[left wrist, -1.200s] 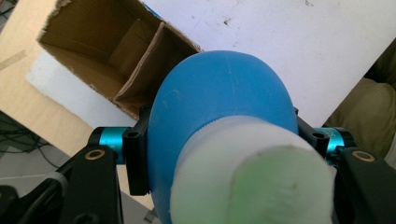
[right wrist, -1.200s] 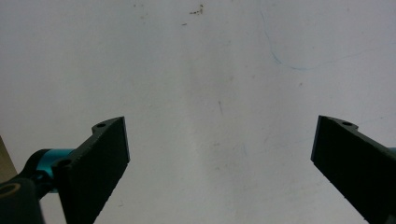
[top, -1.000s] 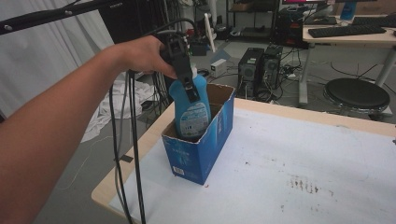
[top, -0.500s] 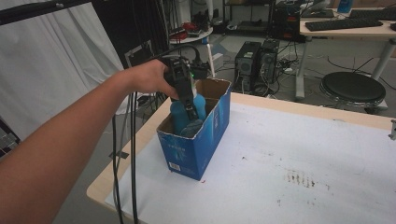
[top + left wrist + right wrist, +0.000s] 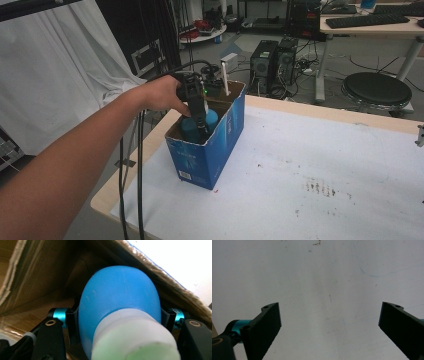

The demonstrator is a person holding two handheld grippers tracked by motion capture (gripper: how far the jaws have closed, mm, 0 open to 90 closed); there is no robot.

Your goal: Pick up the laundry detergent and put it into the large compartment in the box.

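Observation:
A blue bottle (image 5: 120, 305) with a pale cap sits between the two black jaws of my left gripper (image 5: 120, 317), which is shut on its sides. In the high view the left gripper (image 5: 197, 117) reaches down into an open blue cardboard box (image 5: 220, 145) at the table's left edge, and the blue bottle (image 5: 192, 127) is low inside it. The brown inner walls of the box (image 5: 50, 277) surround the bottle. My right gripper (image 5: 329, 317) stands open above the white table top (image 5: 324, 277), with nothing between its jaws.
A white table (image 5: 325, 170) stretches right of the box, with a few dark smudges (image 5: 320, 187). A white flat item (image 5: 226, 82) stands in the box's far end. Black cables (image 5: 131, 165) hang by the table's left edge. Beyond are a stool (image 5: 378, 90) and computer towers (image 5: 272, 62).
My left gripper has sunk with the blue bottle from above the box rim down into the box.

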